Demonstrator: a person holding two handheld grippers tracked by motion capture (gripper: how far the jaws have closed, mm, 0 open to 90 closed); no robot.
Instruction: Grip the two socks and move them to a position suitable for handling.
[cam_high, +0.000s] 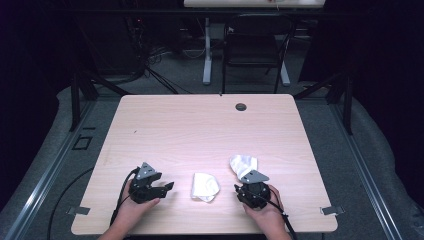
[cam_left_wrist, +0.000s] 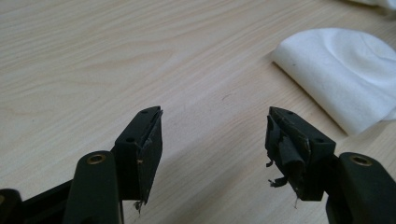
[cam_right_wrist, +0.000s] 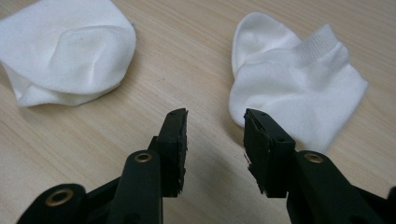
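Two white socks lie on a wooden table, near the person's edge of it. Taking the middle sock as the landmark: the left gripper sits to its left, apart from it, and the second sock lies to its right and a little farther back, well clear of it. The right gripper is to the right of the middle sock, just in front of the second sock, its grey plate partly covering that sock in the high view.

Both sets of jaws stand spread with nothing between them. In the left gripper view the pads are wide apart over bare wood, with the middle sock off to the upper right. In the right gripper view the gap is narrower, aimed at the strip of table between the middle sock and the second sock.

The likely trouble is a missed or poor pick. The right jaws point between the socks, so closing here would catch only air or a thin fold of the second sock's edge. A pinch of one layer could let the sock unfold and slip free when lifted. Coming in low, a jaw could also push the soft fabric along the smooth wood rather than trap it. The left pads look frayed, which may weaken their hold.
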